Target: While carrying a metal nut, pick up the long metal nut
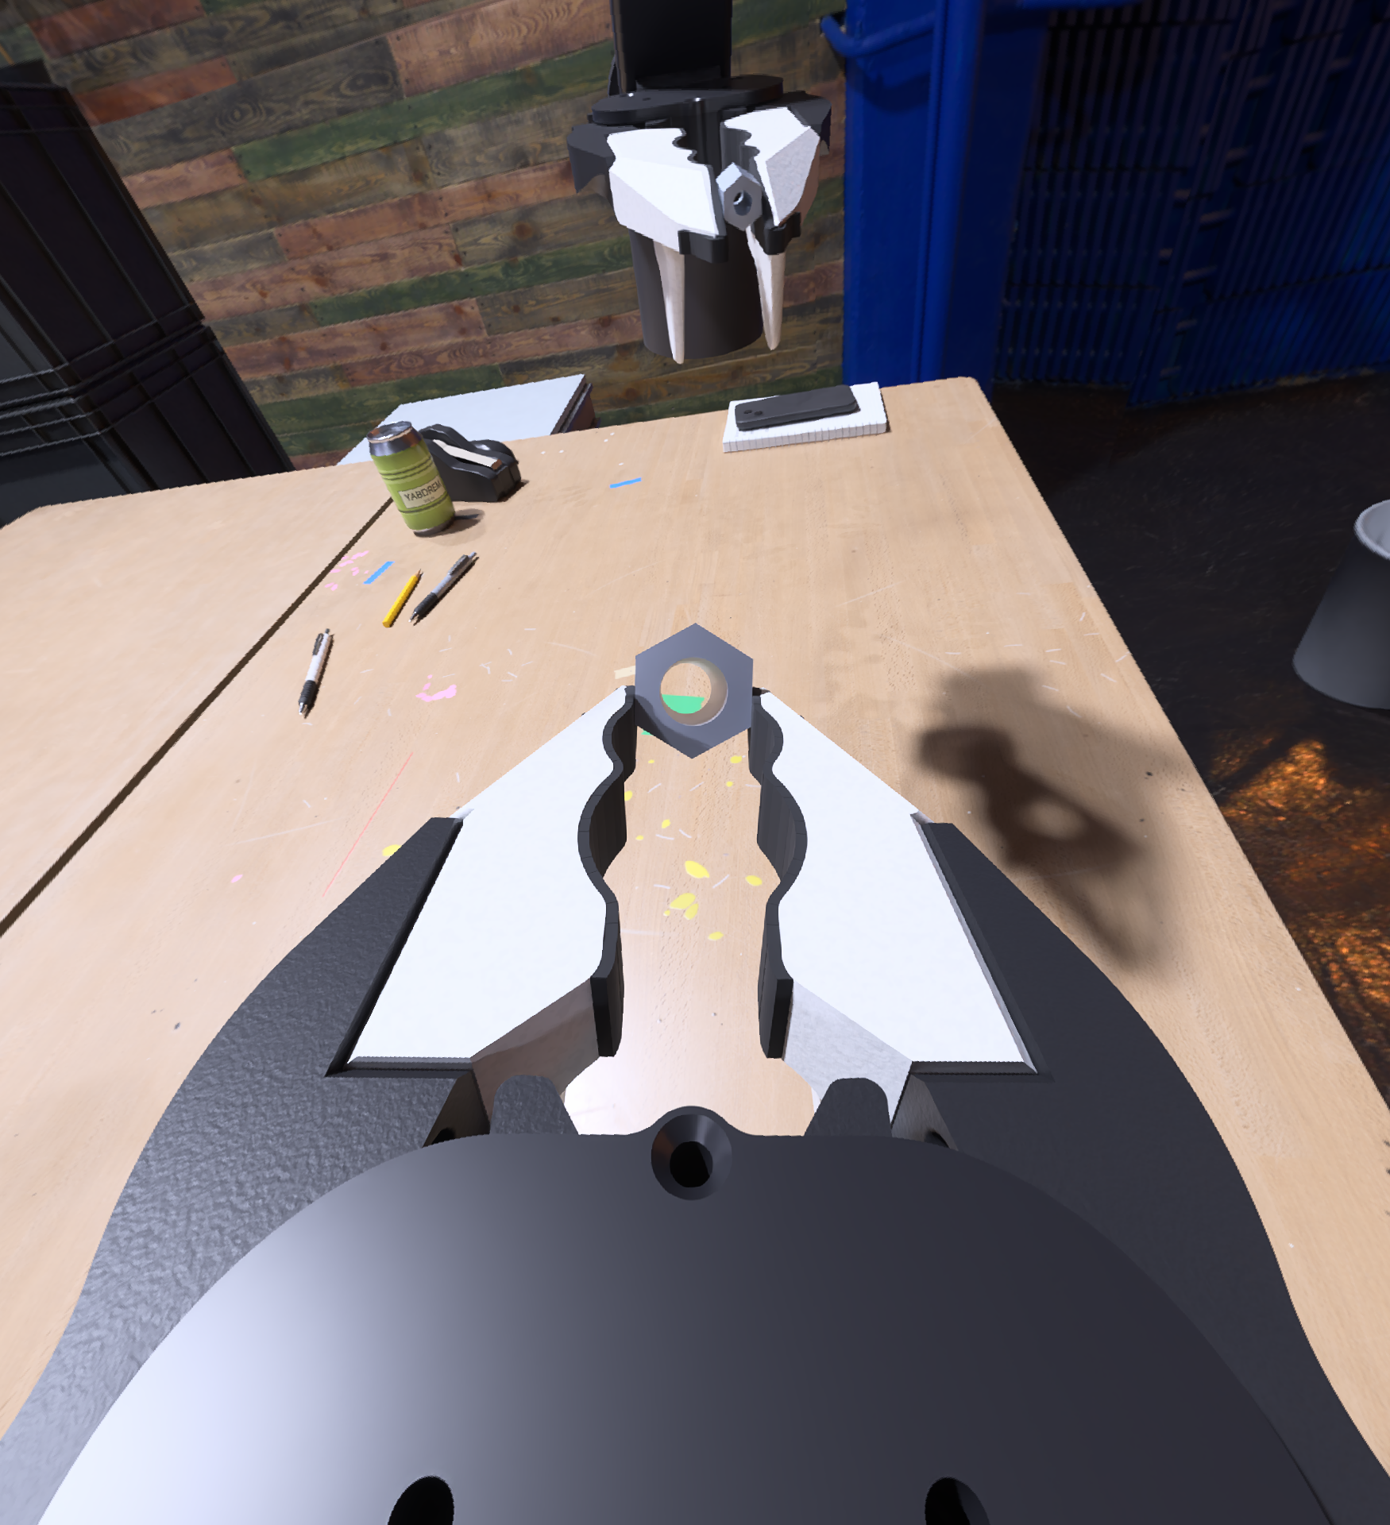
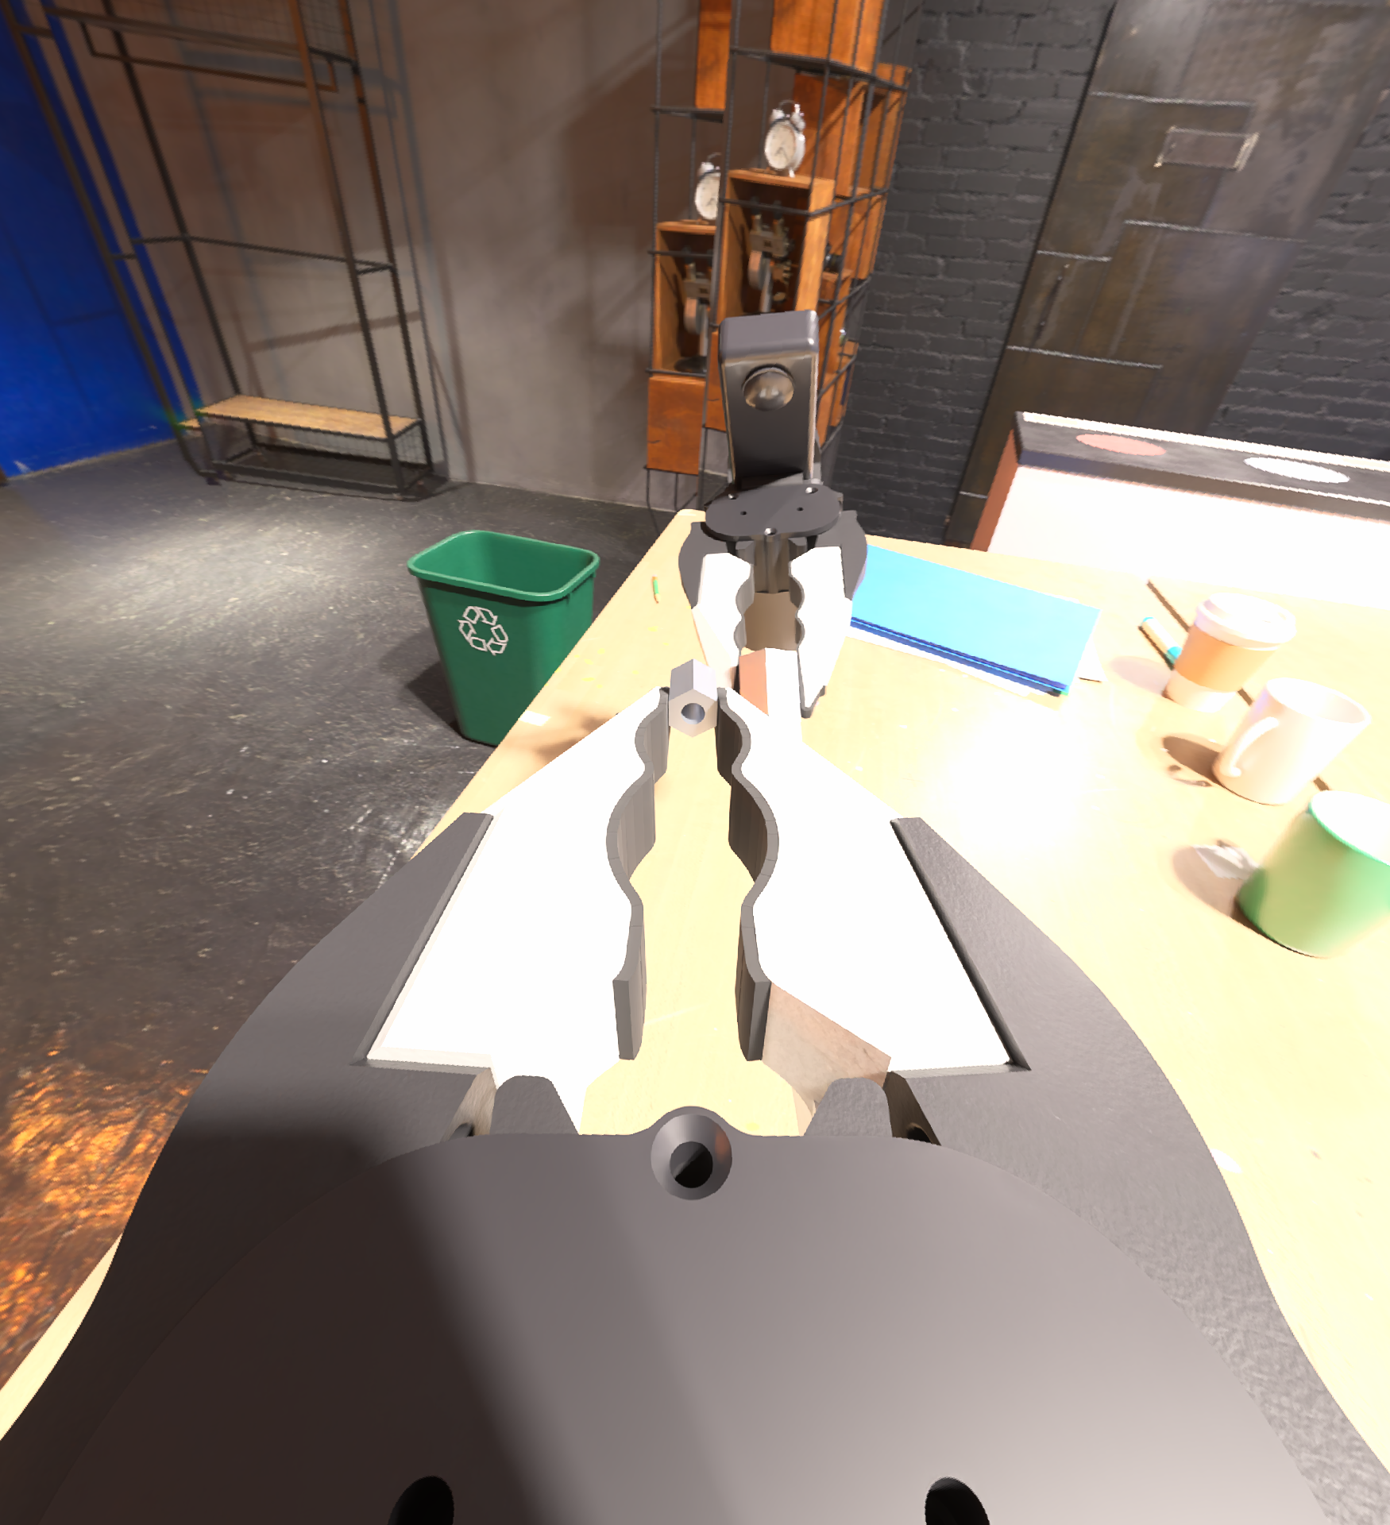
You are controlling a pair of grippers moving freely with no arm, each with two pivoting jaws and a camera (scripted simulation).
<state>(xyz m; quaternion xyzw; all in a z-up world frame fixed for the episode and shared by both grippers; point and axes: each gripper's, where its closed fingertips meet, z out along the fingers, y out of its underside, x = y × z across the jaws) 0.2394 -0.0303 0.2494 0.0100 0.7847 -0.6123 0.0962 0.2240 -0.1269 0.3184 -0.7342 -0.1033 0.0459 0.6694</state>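
Observation:
My left gripper (image 1: 692,703) is shut on a flat grey hex metal nut (image 1: 692,691), pinched at the fingertips above the wooden table (image 1: 881,578). My right gripper (image 2: 692,703) is shut on the long metal nut (image 2: 692,697), a light grey hex sleeve held at the fingertips over the table's edge. The two grippers face each other. The right gripper with the long nut (image 1: 739,198) also shows high in the left wrist view. The left gripper (image 2: 768,681) shows farther off in the right wrist view.
A green can (image 1: 411,479), a tape dispenser (image 1: 473,462), several pens (image 1: 436,587) and a phone on a notepad (image 1: 799,408) lie on the far table. A blue book (image 2: 972,619), a paper cup (image 2: 1228,648), two mugs (image 2: 1335,875) and a green bin (image 2: 502,627) are nearby.

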